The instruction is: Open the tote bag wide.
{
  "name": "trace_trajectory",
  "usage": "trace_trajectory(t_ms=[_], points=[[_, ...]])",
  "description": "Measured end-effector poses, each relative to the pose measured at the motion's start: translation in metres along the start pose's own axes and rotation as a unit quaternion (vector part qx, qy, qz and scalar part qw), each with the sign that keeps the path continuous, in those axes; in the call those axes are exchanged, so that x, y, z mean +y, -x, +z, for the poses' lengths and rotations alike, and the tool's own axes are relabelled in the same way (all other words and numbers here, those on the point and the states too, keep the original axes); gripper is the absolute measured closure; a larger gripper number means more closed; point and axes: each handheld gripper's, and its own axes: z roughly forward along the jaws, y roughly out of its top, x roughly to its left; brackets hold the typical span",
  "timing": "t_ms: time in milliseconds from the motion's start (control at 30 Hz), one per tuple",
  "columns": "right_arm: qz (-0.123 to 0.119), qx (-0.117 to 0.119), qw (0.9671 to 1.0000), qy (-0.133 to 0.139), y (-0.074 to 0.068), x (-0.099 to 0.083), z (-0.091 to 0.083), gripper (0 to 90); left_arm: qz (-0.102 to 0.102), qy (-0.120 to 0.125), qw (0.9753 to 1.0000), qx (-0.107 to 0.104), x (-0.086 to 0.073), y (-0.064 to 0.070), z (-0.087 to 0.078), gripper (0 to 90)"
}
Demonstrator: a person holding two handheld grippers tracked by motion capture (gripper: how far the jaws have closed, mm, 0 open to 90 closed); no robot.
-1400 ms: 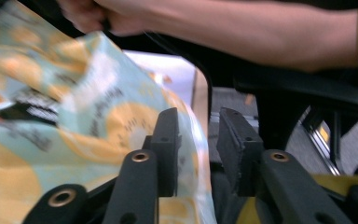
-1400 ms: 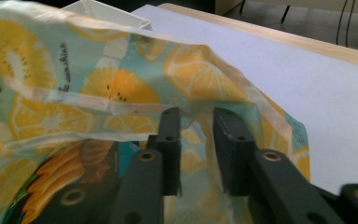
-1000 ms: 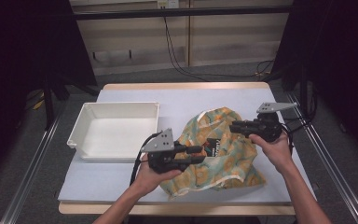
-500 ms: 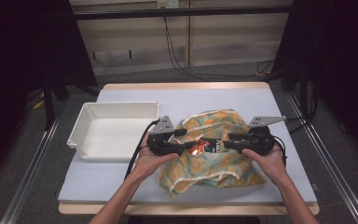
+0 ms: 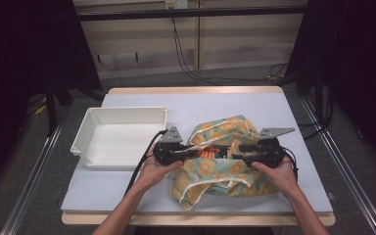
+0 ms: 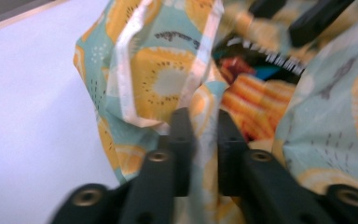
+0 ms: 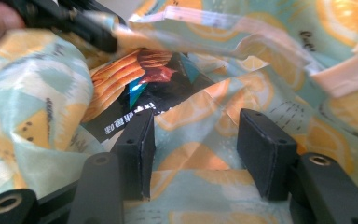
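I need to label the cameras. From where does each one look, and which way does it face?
High view: above the person's side, looking forward and down at the table; forearms show.
Left gripper view: on the left claw, shut on the cloth bag.
Right gripper view: on the right claw, open at the bag's mouth.
Both gripper views share the snack packet.

Only print I can spot: white chars on the black strip of the snack packet [image 7: 144,100] inside the fruit-print bag [image 7: 205,154], upside down, East Asian script, too blurred to read. Dark scribble on the bag's cloth, also illegible.
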Motion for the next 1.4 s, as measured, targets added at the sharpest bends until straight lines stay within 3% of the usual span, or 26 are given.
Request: trace_trajectory(t_ms=[33,67,100,133,167,200,233,267,300,333,500,567,600,700,733,833,900,933,1033,1067,1100,1200,1233,1300,1367,1400], points=[[0.000,0.000,1.0000,0.000,0.000,0.000,0.000,47.0,0.000,0.000,1.0000,0.000,0.000,0.000,0.000,87.0],[-0.001,-0.002,1.0000,-0.002,-0.001,0.000,0.001,49.9,-0.022,0.021,0.9993,-0.024,0.001,-0.004,-0.005,88.8],[-0.001,-0.005,1.0000,-0.002,-0.002,0.000,0.002,52.2,-0.022,0.021,0.9993,-0.024,0.001,-0.004,-0.005,89.5],[-0.005,-0.007,1.0000,-0.004,-0.002,0.000,0.002,57.1,-0.040,0.044,0.9973,-0.042,0.003,-0.009,-0.012,89.7],[-0.005,-0.007,1.0000,-0.004,-0.002,0.000,0.002,57.1,-0.040,0.044,0.9973,-0.042,0.003,-0.009,-0.012,89.9],[-0.008,-0.011,0.9999,-0.007,-0.003,0.000,0.001,67.5,-0.055,0.066,0.9951,-0.049,0.006,-0.013,-0.019,89.9],[-0.008,-0.011,0.9999,-0.007,-0.003,0.000,0.001,67.5,-0.055,0.066,0.9951,-0.049,0.006,-0.013,-0.019,90.0],[-0.006,-0.005,0.9999,0.007,-0.003,-0.001,-0.002,82.4,-0.067,0.083,0.9929,-0.054,0.008,-0.018,-0.027,90.0],[-0.006,-0.005,0.9999,0.007,-0.003,-0.001,-0.002,82.4,-0.067,0.083,0.9929,-0.054,0.008,-0.018,-0.027,90.0],[-0.007,-0.003,0.9998,0.020,-0.003,-0.002,-0.009,90.0,-0.080,0.098,0.9901,-0.061,0.008,-0.023,-0.034,90.0],[-0.007,0.009,0.9993,0.035,-0.004,-0.009,-0.027,90.0,-0.092,0.113,0.9876,-0.058,0.008,-0.028,-0.044,90.0],[-0.004,0.011,0.9991,0.040,-0.003,-0.010,-0.030,90.0,-0.092,0.110,0.9878,-0.060,0.008,-0.028,-0.044,90.0],[-0.003,0.011,0.9989,0.045,-0.002,-0.010,-0.033,90.0,-0.086,0.101,0.9894,-0.059,0.008,-0.026,-0.041,90.0],[-0.007,0.009,0.9983,0.057,-0.005,-0.005,-0.038,84.9,-0.086,0.097,0.9895,-0.065,0.010,-0.021,-0.035,90.0],[-0.014,-0.002,0.9975,0.069,-0.008,0.001,-0.042,77.8,-0.082,0.094,0.9898,-0.069,0.011,-0.019,-0.033,90.0],[-0.017,-0.013,0.9972,0.071,-0.007,0.008,-0.047,75.6,-0.084,0.096,0.9893,-0.071,0.013,-0.017,-0.032,90.0],[-0.014,-0.035,0.9972,0.064,0.000,0.010,-0.049,69.3,-0.079,0.099,0.9893,-0.072,0.013,-0.016,-0.034,89.9],[0.008,-0.033,0.9979,0.055,0.012,0.009,-0.046,63.6,-0.079,0.100,0.9894,-0.070,0.014,-0.016,-0.037,89.9],[0.011,-0.032,0.9983,0.047,0.014,0.007,-0.041,57.1,-0.078,0.100,0.9895,-0.069,0.014,-0.016,-0.037,89.9],[0.003,-0.016,0.9992,0.036,0.011,0.007,-0.031,52.2,-0.086,0.100,0.9882,-0.078,0.013,-0.016,-0.035,89.9],[0.003,-0.016,0.9992,0.036,0.011,0.007,-0.031,52.2,-0.086,0.100,0.9882,-0.078,0.013,-0.016,-0.035,89.9],[-0.009,0.003,0.9999,0.009,0.000,0.009,-0.009,46.0,-0.081,0.086,0.9903,-0.074,0.011,-0.016,-0.030,89.9],[-0.009,0.003,0.9999,0.009,0.000,0.009,-0.009,46.0,-0.077,0.080,0.9914,-0.070,0.010,-0.014,-0.027,89.9],[-0.017,0.003,0.9998,-0.010,-0.006,0.010,0.004,43.5,-0.078,0.080,0.9912,-0.071,0.010,-0.013,-0.027,89.8],[-0.021,0.001,0.9997,-0.014,-0.006,0.009,0.006,43.9,-0.075,0.081,0.9915,-0.069,0.011,-0.013,-0.028,89.8],[-0.025,-0.010,0.9994,-0.022,-0.008,0.009,0.010,50.2,-0.072,0.084,0.9917,-0.066,0.012,-0.015,-0.030,89.8]])
